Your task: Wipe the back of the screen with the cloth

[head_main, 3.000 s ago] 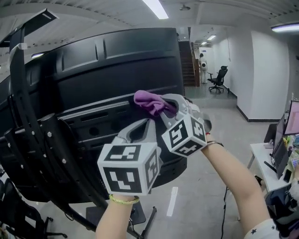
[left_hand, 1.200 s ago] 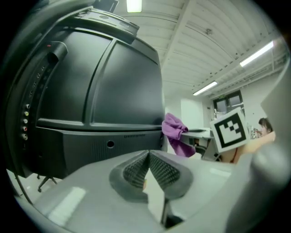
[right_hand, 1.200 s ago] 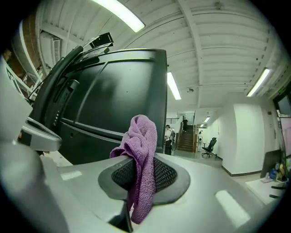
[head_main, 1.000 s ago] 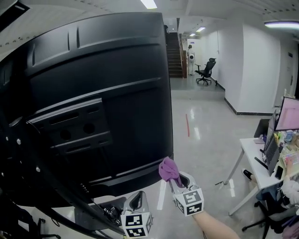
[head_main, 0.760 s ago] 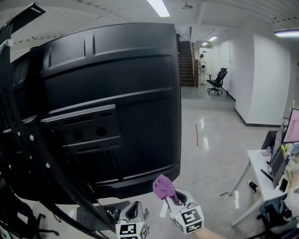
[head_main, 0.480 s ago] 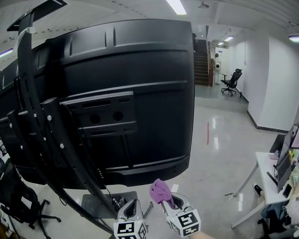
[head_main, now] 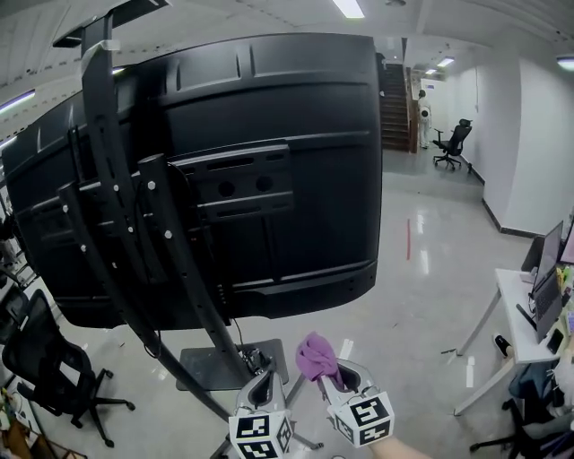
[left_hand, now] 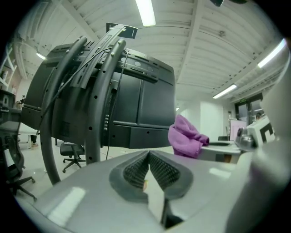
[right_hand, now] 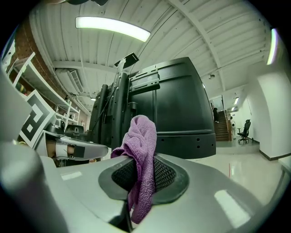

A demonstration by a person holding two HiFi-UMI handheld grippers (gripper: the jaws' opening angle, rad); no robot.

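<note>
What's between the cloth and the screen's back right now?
Nothing; in the head view only open air over floor separates the cloth from the screen.

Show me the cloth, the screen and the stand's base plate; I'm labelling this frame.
cloth [head_main: 316, 357]: head view, middle of the purple bunch.
screen [head_main: 309, 170]: head view, its black back panel.
base plate [head_main: 211, 368]: head view, its flat top.

Glossy grey floor [head_main: 421, 296], white walls [head_main: 538, 134], ceiling strip lights [head_main: 350, 7].

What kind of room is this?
Probably an office: there's a swivel chair, a white desk, and a staircase down the hall behind the big black screen.
</note>
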